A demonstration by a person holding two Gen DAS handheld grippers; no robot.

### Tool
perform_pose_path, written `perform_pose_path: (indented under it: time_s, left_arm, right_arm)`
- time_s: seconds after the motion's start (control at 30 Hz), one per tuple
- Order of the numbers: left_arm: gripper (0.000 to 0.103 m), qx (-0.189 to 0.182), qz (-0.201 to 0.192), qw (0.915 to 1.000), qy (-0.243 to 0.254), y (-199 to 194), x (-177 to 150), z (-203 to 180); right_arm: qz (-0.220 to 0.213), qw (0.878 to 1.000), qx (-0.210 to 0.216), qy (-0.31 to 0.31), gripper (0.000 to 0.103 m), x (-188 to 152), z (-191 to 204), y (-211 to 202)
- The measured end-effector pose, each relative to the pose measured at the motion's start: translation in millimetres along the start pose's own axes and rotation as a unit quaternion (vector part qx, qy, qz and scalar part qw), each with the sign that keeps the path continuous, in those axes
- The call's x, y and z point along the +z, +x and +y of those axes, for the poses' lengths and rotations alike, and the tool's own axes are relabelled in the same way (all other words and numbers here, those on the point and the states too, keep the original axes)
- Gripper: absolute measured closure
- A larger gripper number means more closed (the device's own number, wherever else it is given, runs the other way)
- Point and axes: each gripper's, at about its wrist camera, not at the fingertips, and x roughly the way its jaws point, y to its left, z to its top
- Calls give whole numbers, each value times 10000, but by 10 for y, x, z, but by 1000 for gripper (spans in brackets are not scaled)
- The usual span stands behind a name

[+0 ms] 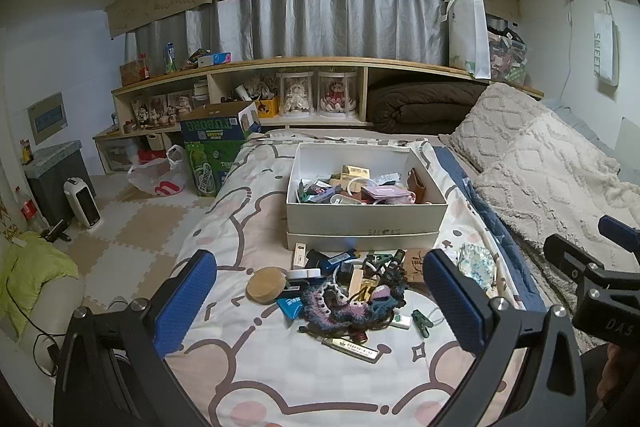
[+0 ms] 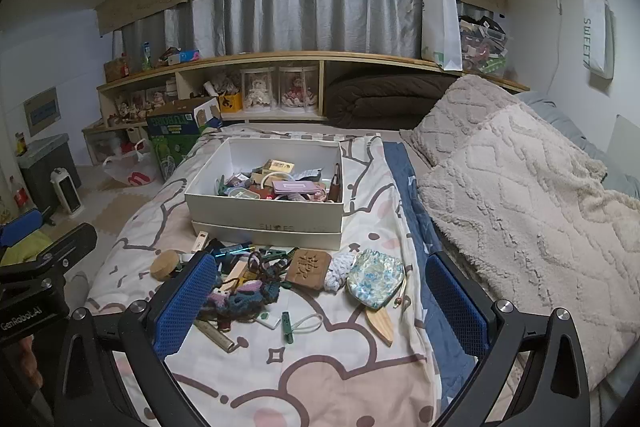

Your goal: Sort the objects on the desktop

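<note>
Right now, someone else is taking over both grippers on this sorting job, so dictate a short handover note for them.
Left gripper: open, empty, above the bed.
Right gripper: open, empty, alongside.
White shoebox: on the bedspread, already part full of small items.
Loose pile in front of it: round wooden piece, crocheted yarn piece, floral pouch, carved wooden tile, green clip.
Left: the whole pile is unsorted.

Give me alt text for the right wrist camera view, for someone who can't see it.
The open right gripper hovers empty above a pile of small items on a cartoon-print bedspread. Behind the pile stands a white shoebox partly filled with more clutter, and a floral pouch lies to the pile's right.
</note>
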Motion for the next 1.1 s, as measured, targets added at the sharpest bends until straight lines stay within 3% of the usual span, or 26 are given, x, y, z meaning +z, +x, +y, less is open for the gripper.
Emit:
perform_pose_path:
  time_s: [1.1]
  left_arm:
    - [0, -17, -10, 10000, 0, 16, -27, 7]
  right_arm:
    - [56, 10000, 8, -15, 0, 6, -15, -10]
